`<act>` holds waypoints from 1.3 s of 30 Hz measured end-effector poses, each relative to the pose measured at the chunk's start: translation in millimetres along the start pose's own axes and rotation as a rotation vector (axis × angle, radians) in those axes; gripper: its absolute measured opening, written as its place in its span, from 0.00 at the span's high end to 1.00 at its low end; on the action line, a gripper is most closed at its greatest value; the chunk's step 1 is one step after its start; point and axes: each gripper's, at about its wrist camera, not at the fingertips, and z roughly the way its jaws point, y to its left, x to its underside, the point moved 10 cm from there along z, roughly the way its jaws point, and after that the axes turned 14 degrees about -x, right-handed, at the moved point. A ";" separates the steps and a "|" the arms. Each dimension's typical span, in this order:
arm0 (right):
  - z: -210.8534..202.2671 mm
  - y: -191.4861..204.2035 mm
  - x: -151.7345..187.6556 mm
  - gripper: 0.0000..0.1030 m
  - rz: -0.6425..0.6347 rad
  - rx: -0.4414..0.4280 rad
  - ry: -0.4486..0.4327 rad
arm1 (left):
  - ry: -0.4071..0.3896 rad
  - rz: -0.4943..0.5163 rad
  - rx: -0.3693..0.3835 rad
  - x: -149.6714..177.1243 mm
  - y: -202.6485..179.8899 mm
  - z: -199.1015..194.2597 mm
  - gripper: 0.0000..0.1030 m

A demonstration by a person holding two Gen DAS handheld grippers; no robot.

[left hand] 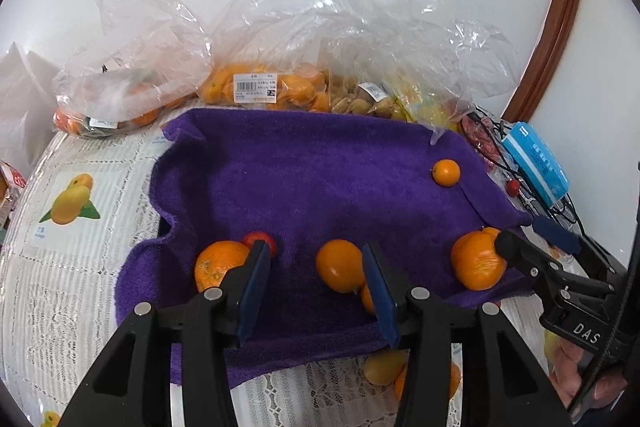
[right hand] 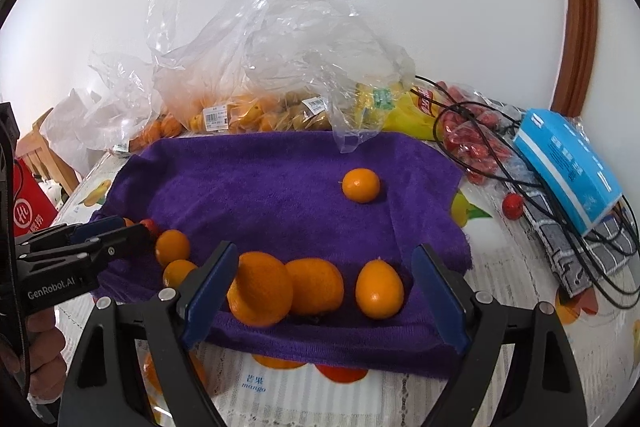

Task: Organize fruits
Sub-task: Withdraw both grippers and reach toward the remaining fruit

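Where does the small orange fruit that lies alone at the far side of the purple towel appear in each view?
Left wrist view: small orange fruit, upper right, near the purple towel's far right corner.
Right wrist view: same fruit, just right of centre.
Shared landmark: the blue box to its right.

Both views bright, even light; glare on plastic bags upper centre; strong fisheye bending, dark corner vignette; soft shadows under fruit.

a home: lace tablecloth, grocery bags, wooden door frame.
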 end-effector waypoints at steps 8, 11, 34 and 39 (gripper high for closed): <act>-23.4 18.4 13.7 0.36 0.026 -0.018 0.019 | -0.023 0.010 -0.049 -2.4 7.5 -19.3 0.55; -30.5 31.5 24.1 0.38 0.022 -0.040 0.034 | -0.017 0.009 -0.067 3.4 15.7 -25.9 0.55; 19.6 103.9 88.1 0.53 -0.061 -0.102 0.209 | 0.033 -0.068 -0.113 52.7 94.9 -42.1 0.53; 24.3 100.5 94.5 0.57 -0.076 -0.096 0.214 | 0.042 -0.057 -0.112 60.1 89.1 -38.7 0.53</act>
